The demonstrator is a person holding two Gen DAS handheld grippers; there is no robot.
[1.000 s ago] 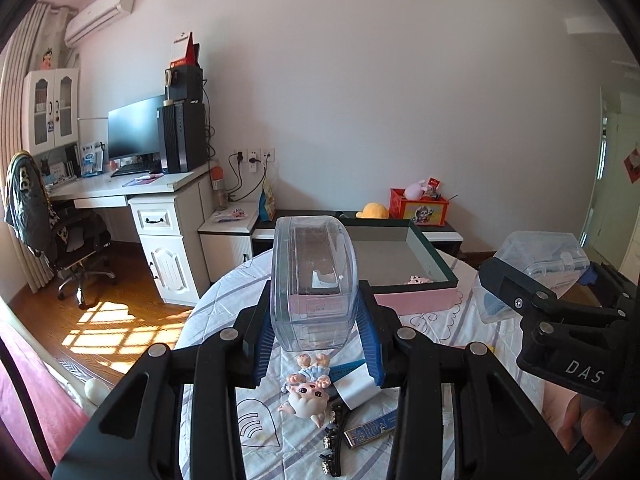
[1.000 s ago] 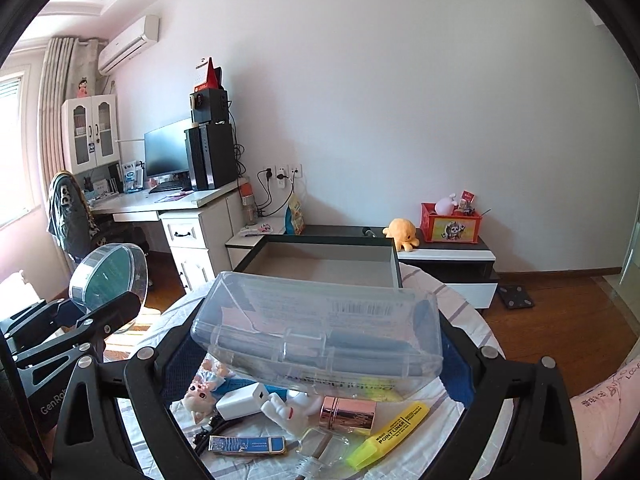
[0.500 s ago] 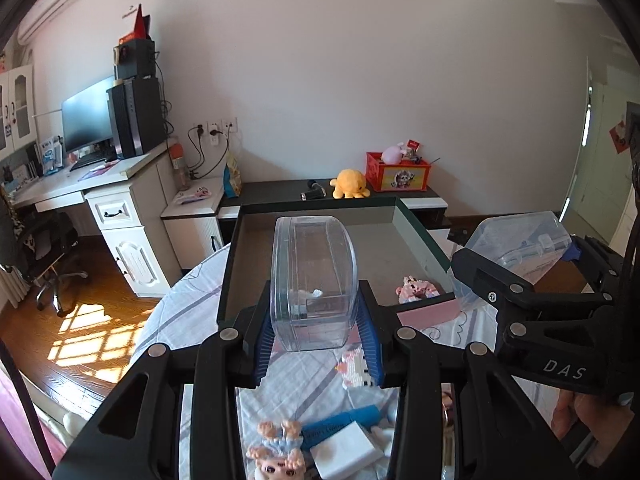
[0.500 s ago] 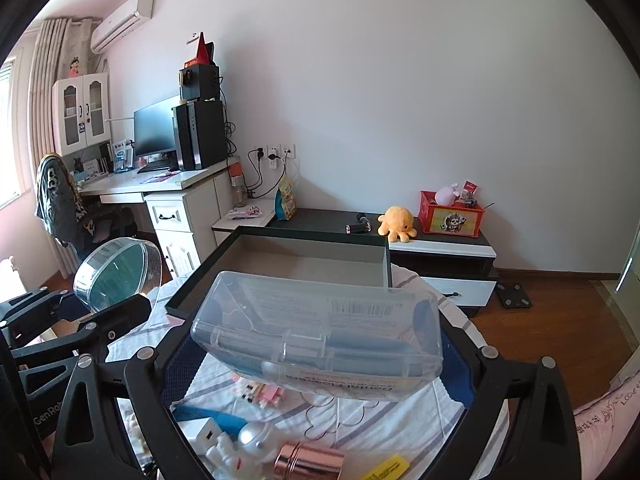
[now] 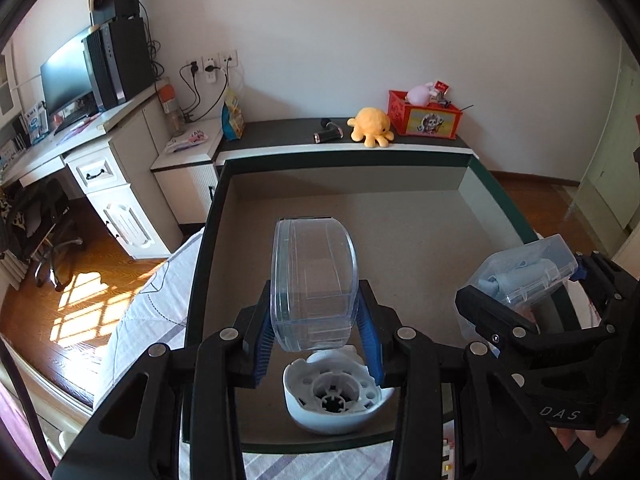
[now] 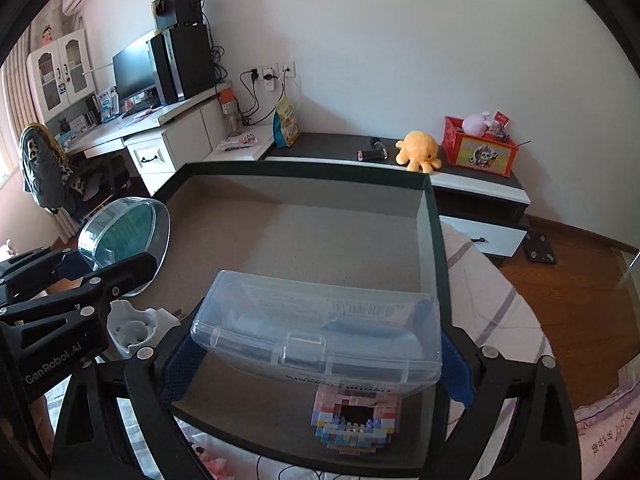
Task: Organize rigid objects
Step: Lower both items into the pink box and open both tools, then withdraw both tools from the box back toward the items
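My left gripper [image 5: 316,344] is shut on a clear rounded plastic container [image 5: 313,276] and holds it above the big dark-rimmed storage box [image 5: 208,240]. Under it, inside the box, lies a white round plastic part [image 5: 334,400]. My right gripper [image 6: 316,364] is shut on a clear flat plastic case [image 6: 320,332], also above the box [image 6: 434,248]. A pink and blue brick-built figure [image 6: 352,424] lies in the box under the case. Each gripper shows in the other's view: the right one with its case [image 5: 524,280], the left one with its container [image 6: 124,236].
The box stands on a table with a striped cloth [image 6: 492,300]. Behind it is a low dark cabinet [image 5: 280,136] with a yellow plush octopus [image 5: 370,126] and a red toy box [image 5: 424,114]. A white desk with a monitor [image 5: 64,76] stands at the left.
Both grippers have moved forward from above the cluttered table to above the inside of the storage box, each still holding its container. The box bottom and the white part now lie below.
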